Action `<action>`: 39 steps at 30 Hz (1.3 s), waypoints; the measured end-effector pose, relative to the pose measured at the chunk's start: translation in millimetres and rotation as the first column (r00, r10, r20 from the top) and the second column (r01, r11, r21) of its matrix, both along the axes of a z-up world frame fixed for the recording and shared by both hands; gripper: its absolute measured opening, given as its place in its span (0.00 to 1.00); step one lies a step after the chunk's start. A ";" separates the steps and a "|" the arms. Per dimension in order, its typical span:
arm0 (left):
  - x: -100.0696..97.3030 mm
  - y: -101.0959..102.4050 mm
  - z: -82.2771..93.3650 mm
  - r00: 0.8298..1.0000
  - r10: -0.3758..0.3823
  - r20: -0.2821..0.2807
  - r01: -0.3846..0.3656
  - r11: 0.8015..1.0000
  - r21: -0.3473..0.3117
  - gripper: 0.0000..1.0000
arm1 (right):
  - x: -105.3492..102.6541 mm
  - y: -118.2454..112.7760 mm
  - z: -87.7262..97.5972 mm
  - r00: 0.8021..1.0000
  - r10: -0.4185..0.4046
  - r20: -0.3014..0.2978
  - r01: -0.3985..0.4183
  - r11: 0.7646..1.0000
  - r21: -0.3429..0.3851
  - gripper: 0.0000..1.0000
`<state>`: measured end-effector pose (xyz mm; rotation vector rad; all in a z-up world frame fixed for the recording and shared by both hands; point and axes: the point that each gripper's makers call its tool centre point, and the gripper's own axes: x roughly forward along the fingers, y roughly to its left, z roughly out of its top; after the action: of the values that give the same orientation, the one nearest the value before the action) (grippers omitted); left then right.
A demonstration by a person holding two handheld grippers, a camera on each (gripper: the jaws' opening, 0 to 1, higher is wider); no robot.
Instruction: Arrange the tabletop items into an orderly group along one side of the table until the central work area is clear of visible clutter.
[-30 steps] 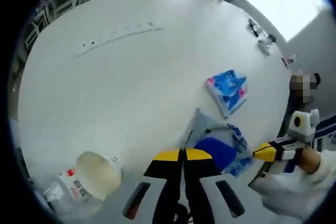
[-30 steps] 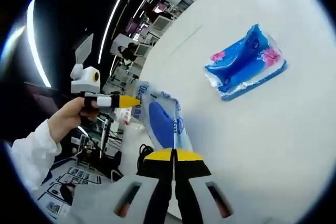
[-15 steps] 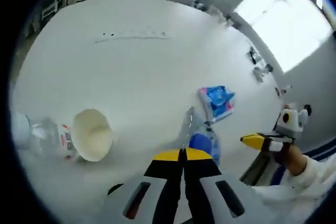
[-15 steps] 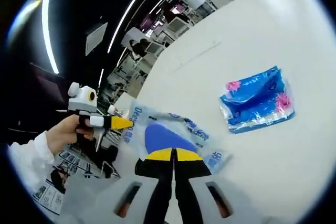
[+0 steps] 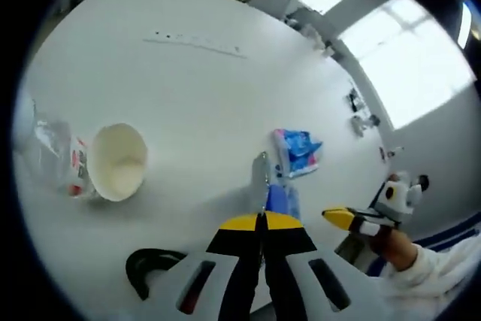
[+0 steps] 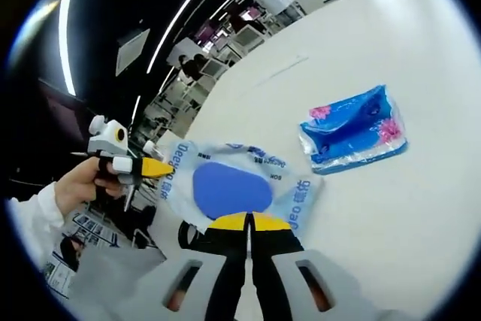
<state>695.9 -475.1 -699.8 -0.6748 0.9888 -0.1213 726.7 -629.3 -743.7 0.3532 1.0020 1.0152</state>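
both grippers pinch the same clear plastic pack with a blue oval (image 6: 225,188), lifted off the white table (image 6: 421,208). in the right gripper view the right gripper (image 6: 249,223) has its yellow-tipped jaws clamped on the pack's near edge, and the left gripper (image 6: 154,167), held by a hand (image 6: 75,186), touches the pack's left edge. the print reads partly "dee" and "sok", with some characters too small to read. a blue and pink tissue pack (image 6: 353,134) lies on the table just beyond.

in the left gripper view the left gripper (image 5: 261,222) is closed on the pack (image 5: 274,197), seen edge-on. this view adds a white bowl (image 5: 116,162) beside a clear bottle with a red label (image 5: 52,157), well apart from the tissue pack (image 5: 297,152).
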 end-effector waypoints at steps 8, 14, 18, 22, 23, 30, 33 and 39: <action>-3.7 -4.2 1.7 1.000 0.011 0.001 -0.011 1.000 -0.011 0.00 | -0.6 -7.3 -29.2 0.999 -0.016 0.032 0.019 0.995 -0.095 0.27; -4.7 -0.2 3.3 1.000 0.018 0.003 -0.018 1.000 -0.022 0.00 | -5.7 0.0 -47.8 1.000 -0.002 0.015 0.004 0.991 -0.130 0.29; -8.8 -5.8 5.4 1.000 0.024 0.003 -0.024 0.999 -0.031 0.00 | -7.9 6.2 -57.1 1.000 0.007 0.005 -0.006 0.989 -0.150 0.25; -12.2 -8.3 4.7 1.000 0.025 0.001 -0.025 0.999 -0.033 0.00 | -9.0 11.7 -60.2 1.000 -0.012 -0.015 0.010 0.992 -0.126 0.17; -12.3 -7.6 4.5 1.000 0.027 0.001 -0.027 0.999 -0.034 0.00 | -7.8 10.7 -60.7 1.000 -0.013 -0.003 0.013 0.991 -0.133 0.12; -14.0 -6.5 4.3 0.999 0.043 0.012 -0.043 0.998 -0.040 0.00 | -3.7 5.6 -54.1 0.999 -0.035 -0.008 0.034 0.994 -0.108 0.00; -15.4 -4.5 2.0 0.999 0.050 0.015 -0.050 0.998 -0.039 0.00 | 2.6 2.0 -51.7 0.999 -0.052 0.000 0.052 0.994 -0.098 0.00; -19.9 3.8 -2.4 0.998 0.063 0.020 -0.063 0.998 -0.012 0.00 | 12.2 1.8 -35.5 0.997 -0.069 0.024 0.071 0.995 -0.072 0.00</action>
<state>675.9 -471.3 -702.2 -0.7133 0.9470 -0.0785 738.8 -627.5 -779.3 0.3145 0.9975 0.9150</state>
